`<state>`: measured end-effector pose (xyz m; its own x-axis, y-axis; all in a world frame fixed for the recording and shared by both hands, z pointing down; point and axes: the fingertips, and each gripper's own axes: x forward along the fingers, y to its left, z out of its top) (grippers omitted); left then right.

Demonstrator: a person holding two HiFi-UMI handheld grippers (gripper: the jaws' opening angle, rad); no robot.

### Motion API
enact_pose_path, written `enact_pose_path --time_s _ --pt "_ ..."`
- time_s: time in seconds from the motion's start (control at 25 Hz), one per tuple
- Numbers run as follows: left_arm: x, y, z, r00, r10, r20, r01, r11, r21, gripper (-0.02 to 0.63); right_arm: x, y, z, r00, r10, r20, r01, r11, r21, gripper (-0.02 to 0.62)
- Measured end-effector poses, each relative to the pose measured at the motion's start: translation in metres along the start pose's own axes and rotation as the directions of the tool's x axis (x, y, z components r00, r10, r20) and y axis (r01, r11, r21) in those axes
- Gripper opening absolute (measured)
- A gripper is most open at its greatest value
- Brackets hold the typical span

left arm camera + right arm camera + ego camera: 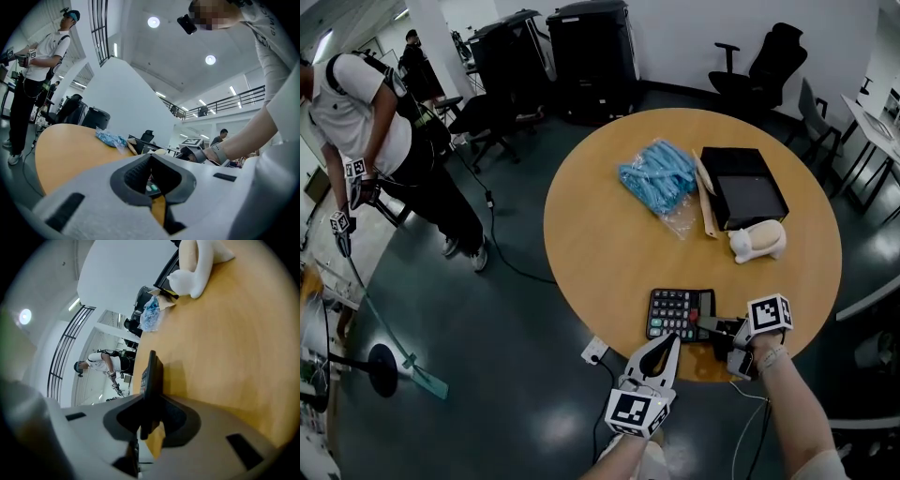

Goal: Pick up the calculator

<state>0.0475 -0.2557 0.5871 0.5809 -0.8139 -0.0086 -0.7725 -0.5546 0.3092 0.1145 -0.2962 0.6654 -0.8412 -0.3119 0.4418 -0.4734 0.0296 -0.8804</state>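
Observation:
The black calculator (675, 312) lies flat near the front edge of the round wooden table (609, 244). My right gripper (705, 324) reaches in from the right and is shut on the calculator's right edge. In the right gripper view the calculator (149, 376) shows edge-on between the jaws of the right gripper (149, 401). My left gripper (675, 342) hovers at the table's front edge, pointing at the calculator's near side. Its jaws are shut with nothing between them. In the left gripper view, calculator keys (151, 187) show through the gap behind the tips of the left gripper (151, 157).
Farther back on the table are a bag of blue items (659, 175), a black box (743, 186) and a white figurine (757, 240). A person (375, 122) stands on the floor at left with a mop (403, 356). Office chairs (764, 70) stand behind.

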Motion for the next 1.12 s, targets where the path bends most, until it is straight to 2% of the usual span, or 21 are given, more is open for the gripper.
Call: enact_pose_path --time_s 0.2,0.4,0.6,0.72,0.92,1.12 --pt "-0.002 -0.001 0.0 1.0 -0.006 -0.024 0.006 1.0 0.005 0.008 -0.004 0.002 -0.001 0.999 -0.026 0.039 0.025 1.0 0.018 0.074" --pt "-0.014 -0.002 0.031 1.0 -0.001 -0.005 0.002 0.998 0.056 0.008 -0.024 0.026 -0.004 0.99 0.01 0.139 -0.024 0.995 0.097 0.072" --pt "-0.021 0.003 0.072 0.999 0.016 0.036 -0.018 0.997 0.075 0.008 -0.052 0.064 0.002 0.978 0.014 0.21 -0.031 0.996 0.081 0.072" --pt "-0.025 -0.003 0.094 0.998 0.023 0.065 -0.027 0.998 0.055 0.008 -0.068 0.096 0.009 0.964 0.037 0.262 -0.056 0.996 0.062 0.072" --pt "-0.026 -0.026 0.124 0.995 -0.022 0.098 0.014 0.997 0.079 0.008 -0.092 0.152 0.01 0.941 0.083 0.327 -0.103 0.994 0.044 0.072" --pt "-0.033 -0.043 0.153 0.988 -0.056 0.142 0.04 0.993 0.109 0.008 -0.113 0.19 0.005 0.907 0.127 0.401 -0.151 0.988 0.03 0.072"
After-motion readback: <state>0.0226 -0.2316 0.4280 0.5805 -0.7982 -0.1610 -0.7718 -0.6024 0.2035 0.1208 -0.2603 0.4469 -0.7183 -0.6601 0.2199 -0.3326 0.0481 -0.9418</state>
